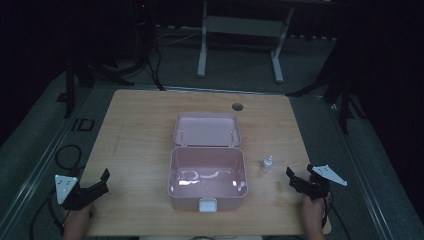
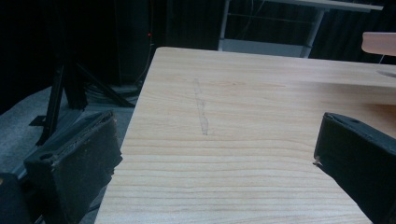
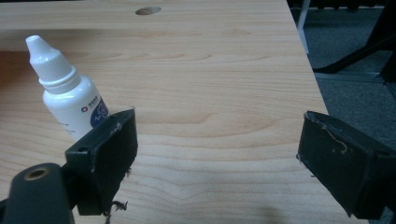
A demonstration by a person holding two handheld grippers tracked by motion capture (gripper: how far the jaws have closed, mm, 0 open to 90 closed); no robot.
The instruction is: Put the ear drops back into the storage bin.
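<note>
Nearest the high camera, at the lower edge of the frame, both tools rest low over the worktop (image 1: 140,125): the left tool (image 1: 100,182) at lower left, the right tool (image 1: 295,181) at lower right, each with jaws spread and nothing between them, apparently a ready stance flanking the work. At centre frame sits a pink storage box (image 1: 207,177), lid thrown back toward the upper frame, its interior seemingly empty. A small white dropper bottle (image 1: 268,162) stands upright just right of the box, near the right tool, likely within that tool's easy reach.
</note>
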